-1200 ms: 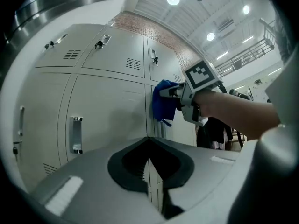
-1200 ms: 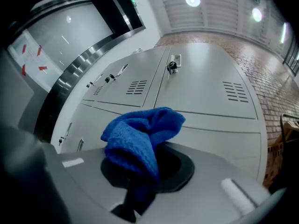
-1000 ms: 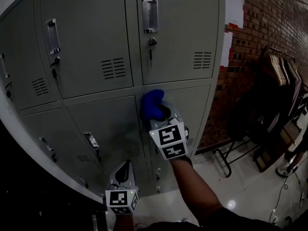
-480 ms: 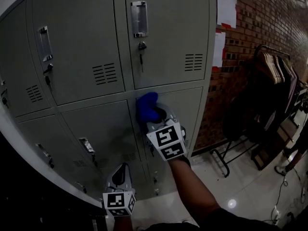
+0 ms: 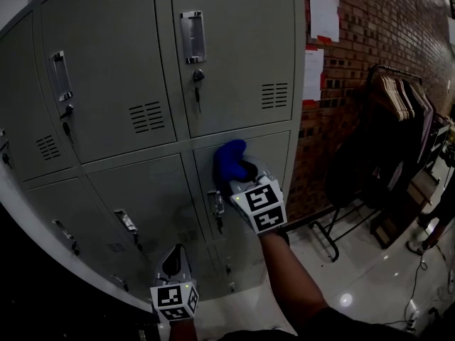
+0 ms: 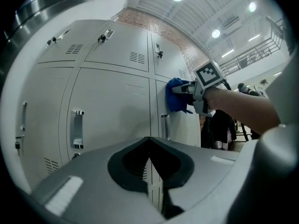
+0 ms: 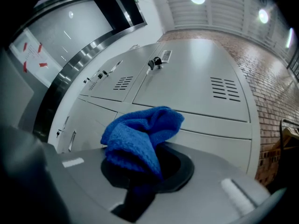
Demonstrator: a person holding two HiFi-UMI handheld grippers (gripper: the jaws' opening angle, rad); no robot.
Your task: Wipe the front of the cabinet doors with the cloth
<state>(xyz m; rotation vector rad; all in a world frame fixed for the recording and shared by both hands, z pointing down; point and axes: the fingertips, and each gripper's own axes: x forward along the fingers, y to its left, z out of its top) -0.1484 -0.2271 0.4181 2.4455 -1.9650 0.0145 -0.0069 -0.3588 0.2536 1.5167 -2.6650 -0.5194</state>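
1. Right tool point(image 5: 240, 175) is clamping a blue cloth point(image 5: 229, 159). The cloth is bunching up thick & knitted-looking, w/ soft folds spilling over the jaws.
2. The cloth is sitting against the top left corner of the lower right door point(image 5: 277, 155), just under the seam w/ the door above and right above that door's handle point(image 5: 215, 203).
3. Left tool point(image 5: 175, 260) is hanging low, well apart from the cloth. Its jaws are meeting edge to edge w/ nothing btwn them, and it's pointing at the lower doors.
4. The cabinet point(image 5: 106, 84) is looking like grey painted sheet metal w/ flat rectangular doors. Each door is carrying a shiny metal handle and slotted vents point(image 5: 274, 95), and a key point(image 5: 197, 94) is dangling from the upper right lock.
5. To the right, a rough red brick wall point(image 5: 384, 34) is carrying white paper sheets point(image 5: 323, 13). A dark clothes rack point(image 5: 405, 98) is standing on the glossy pale floor point(image 5: 370, 275).
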